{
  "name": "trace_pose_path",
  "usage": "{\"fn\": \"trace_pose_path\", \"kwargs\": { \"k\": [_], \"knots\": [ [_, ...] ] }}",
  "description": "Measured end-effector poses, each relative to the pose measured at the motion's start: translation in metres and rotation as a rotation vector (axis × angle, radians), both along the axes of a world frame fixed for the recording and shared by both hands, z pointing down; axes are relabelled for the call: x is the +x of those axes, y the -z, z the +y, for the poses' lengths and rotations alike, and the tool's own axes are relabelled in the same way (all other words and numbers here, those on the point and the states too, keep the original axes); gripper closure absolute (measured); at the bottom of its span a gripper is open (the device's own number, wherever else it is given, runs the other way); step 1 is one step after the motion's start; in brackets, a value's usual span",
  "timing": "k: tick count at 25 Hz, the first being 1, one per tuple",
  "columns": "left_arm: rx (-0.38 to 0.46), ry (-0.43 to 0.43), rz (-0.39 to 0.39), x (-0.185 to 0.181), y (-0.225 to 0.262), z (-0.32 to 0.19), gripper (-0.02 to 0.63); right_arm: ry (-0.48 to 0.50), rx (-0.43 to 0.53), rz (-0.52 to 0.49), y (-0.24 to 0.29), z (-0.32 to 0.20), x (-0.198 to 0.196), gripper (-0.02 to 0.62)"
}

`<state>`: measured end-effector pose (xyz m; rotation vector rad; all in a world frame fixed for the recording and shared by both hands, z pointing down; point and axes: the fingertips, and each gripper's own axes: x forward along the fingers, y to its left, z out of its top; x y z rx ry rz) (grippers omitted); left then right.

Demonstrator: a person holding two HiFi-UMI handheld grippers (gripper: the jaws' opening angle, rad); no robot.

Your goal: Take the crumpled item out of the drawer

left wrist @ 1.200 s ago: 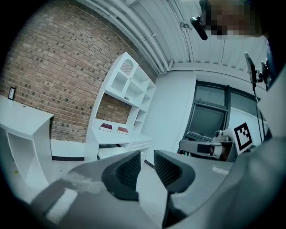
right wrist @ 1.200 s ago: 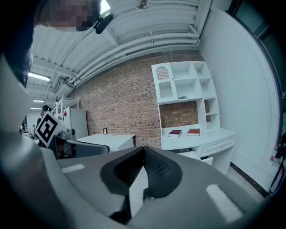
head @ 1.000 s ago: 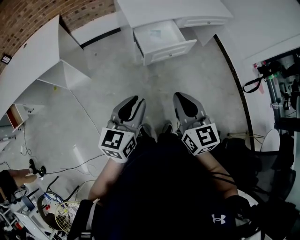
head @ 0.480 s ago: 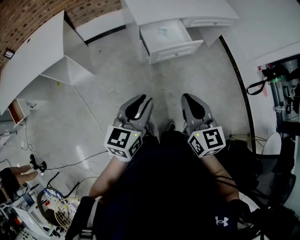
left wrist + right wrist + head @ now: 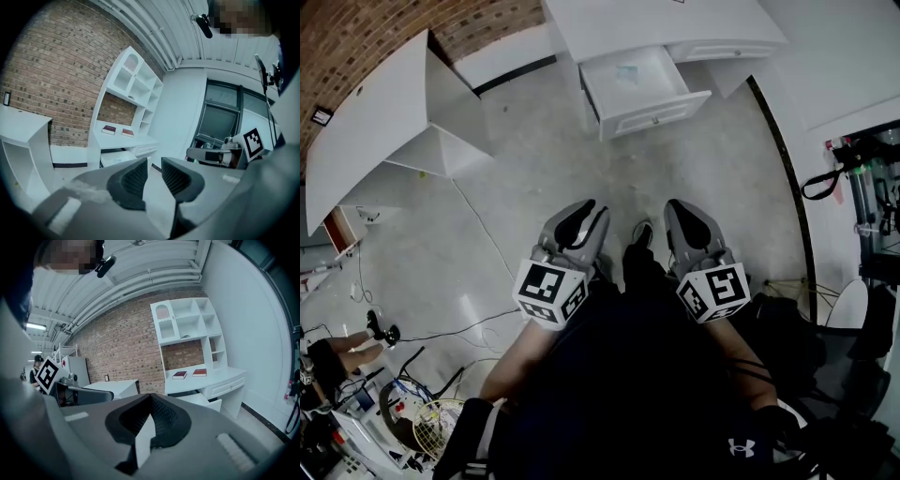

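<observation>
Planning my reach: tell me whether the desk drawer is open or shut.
Open. The drawer is pulled out of the white desk, its inside exposed from above, with a pale crumpled item lying in it.

Both grippers sit lower and a little further right in the head view than a second ago. The left gripper (image 5: pixel 584 217) and right gripper (image 5: pixel 684 216) have drawn down toward the person's body, their marker cubes lower too. The open drawer (image 5: pixel 654 114) and the white surface (image 5: pixel 619 23) above it have slid rightward across that view, and more of the brick wall (image 5: pixel 384 28) shows at the top left. The shoe (image 5: pixel 643 234) between the grippers now pokes out further ahead.
</observation>
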<state>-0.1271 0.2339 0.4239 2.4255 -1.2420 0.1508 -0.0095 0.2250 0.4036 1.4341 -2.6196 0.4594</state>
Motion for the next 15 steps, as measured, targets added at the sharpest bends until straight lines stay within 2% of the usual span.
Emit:
{"fn": "trace_pose_path", "kwargs": {
  "k": [5, 15],
  "knots": [
    [0.000, 0.036, -0.028, 0.015, 0.002, -0.040, 0.503, 0.038, 0.009, -0.024, 0.003, -0.048, 0.015, 0.592],
    [-0.010, 0.069, -0.091, 0.070, -0.001, -0.118, 0.503, 0.088, -0.014, -0.083, -0.004, -0.137, 0.061, 0.592]
  ]
}}
